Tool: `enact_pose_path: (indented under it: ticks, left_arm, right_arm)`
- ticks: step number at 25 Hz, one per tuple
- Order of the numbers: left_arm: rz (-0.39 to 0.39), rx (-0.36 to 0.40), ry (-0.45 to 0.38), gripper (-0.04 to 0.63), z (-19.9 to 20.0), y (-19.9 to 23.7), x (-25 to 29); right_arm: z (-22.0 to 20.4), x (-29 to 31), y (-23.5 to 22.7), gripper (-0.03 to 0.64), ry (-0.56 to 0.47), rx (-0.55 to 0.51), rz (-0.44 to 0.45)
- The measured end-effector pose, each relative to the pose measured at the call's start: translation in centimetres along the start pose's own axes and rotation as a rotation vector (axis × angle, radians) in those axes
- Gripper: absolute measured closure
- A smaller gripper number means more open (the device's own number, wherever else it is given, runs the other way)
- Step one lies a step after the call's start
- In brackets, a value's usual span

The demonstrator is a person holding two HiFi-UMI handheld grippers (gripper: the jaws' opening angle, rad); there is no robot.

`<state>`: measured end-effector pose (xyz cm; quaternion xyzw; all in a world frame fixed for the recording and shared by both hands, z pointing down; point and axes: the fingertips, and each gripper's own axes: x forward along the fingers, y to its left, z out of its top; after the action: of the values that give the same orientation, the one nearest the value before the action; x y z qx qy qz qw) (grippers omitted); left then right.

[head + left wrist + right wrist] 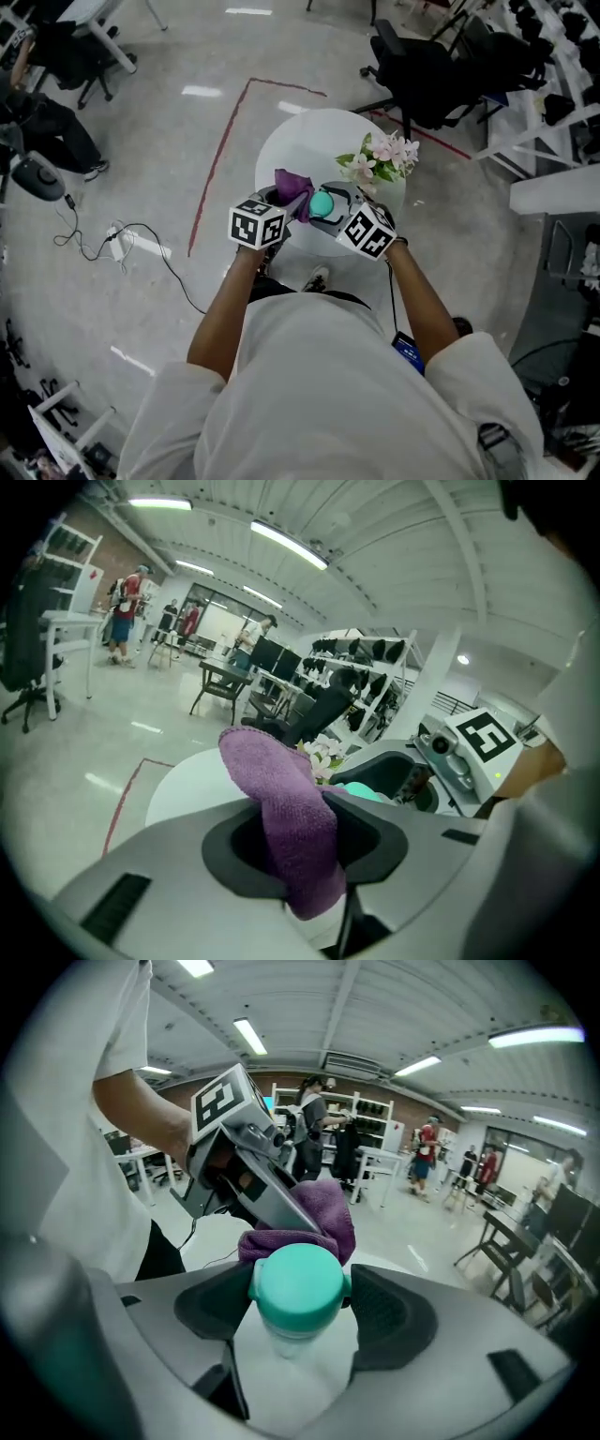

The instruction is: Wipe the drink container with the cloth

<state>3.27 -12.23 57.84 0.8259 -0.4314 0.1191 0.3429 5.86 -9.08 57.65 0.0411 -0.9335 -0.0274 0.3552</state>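
Note:
In the head view both grippers meet above the near edge of a round white table (300,141). My left gripper (281,202) is shut on a purple cloth (292,187), which hangs through its jaws (281,808). My right gripper (330,208) is shut on the drink container (322,203), a pale bottle with a teal cap (297,1283) wedged between the dark pads. The cloth (319,1208) lies just behind the cap and appears to touch it. The left gripper's fingers (267,1185) reach in from the upper left. The bottle's lower body is hidden.
A bunch of pink and white flowers (380,157) stands on the table's right side. A black office chair (427,66) is beyond the table, with a red tape line (220,155) and a cable (141,239) on the floor to the left. People stand far off (127,611).

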Motion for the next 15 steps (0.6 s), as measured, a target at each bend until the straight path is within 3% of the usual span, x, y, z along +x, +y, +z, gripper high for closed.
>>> enact_pose_path:
  ticks: [4, 9, 12, 15]
  left_arm:
    - [-0.084, 0.094, 0.046, 0.468, 0.3, -0.7, 1.5]
    - [-0.209, 0.202, 0.128, 0.472, 0.6, -1.2, 3.5]
    - [-0.28, 0.206, 0.187, 0.472, -0.2, -0.5, 4.8]
    - [-0.326, 0.138, 0.2, 0.472, -1.3, 0.7, 6.7]
  right_arm:
    - [-0.8, -0.6, -0.5, 0.284, 0.038, 0.086, -0.13]
    - [-1.1, -1.2, -1.1, 0.285, 0.104, 0.146, -0.21]
    - [-1.1, -1.0, -1.3, 0.285, 0.146, 0.164, -0.241]
    - [-1.2, -0.7, -1.8, 0.285, 0.166, 0.202, -0.279]
